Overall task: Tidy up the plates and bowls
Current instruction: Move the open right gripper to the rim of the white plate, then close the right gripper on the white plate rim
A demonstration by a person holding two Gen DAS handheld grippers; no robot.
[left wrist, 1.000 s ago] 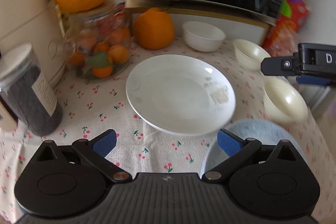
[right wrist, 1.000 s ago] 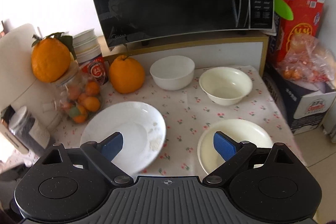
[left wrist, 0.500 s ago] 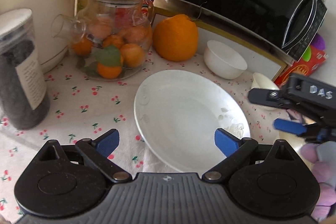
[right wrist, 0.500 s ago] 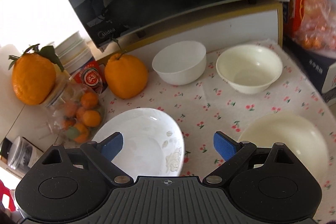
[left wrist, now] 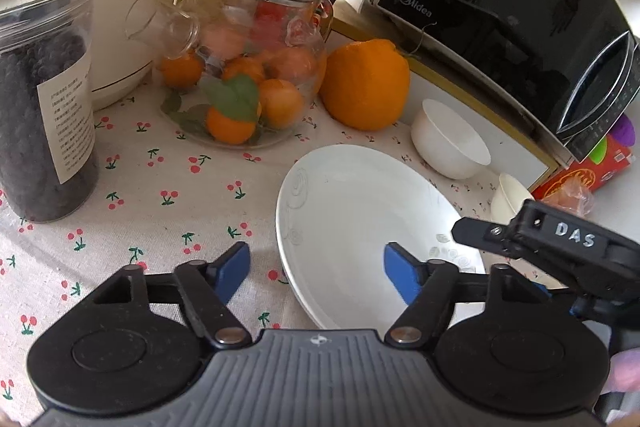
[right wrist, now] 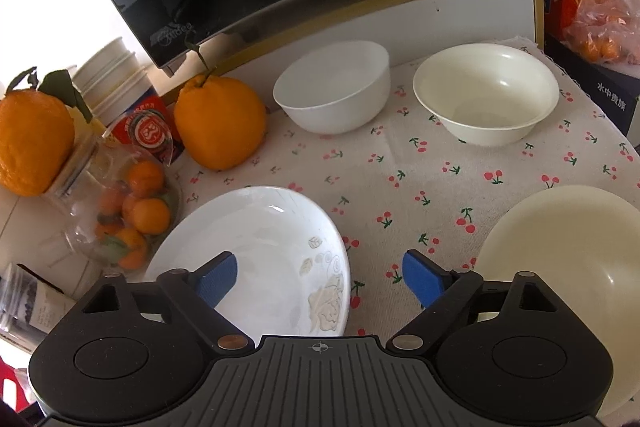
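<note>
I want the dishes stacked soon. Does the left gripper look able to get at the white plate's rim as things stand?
Probably yes. The left gripper straddles the near rim of the white plate, its jaws closing but not yet touching it. Nothing lies between; the right gripper hovers over the plate's other side.

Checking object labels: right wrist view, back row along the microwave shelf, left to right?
Large orange on the jar → paper cup stack → orange on the cloth → white bowl → cream bowl.
</note>
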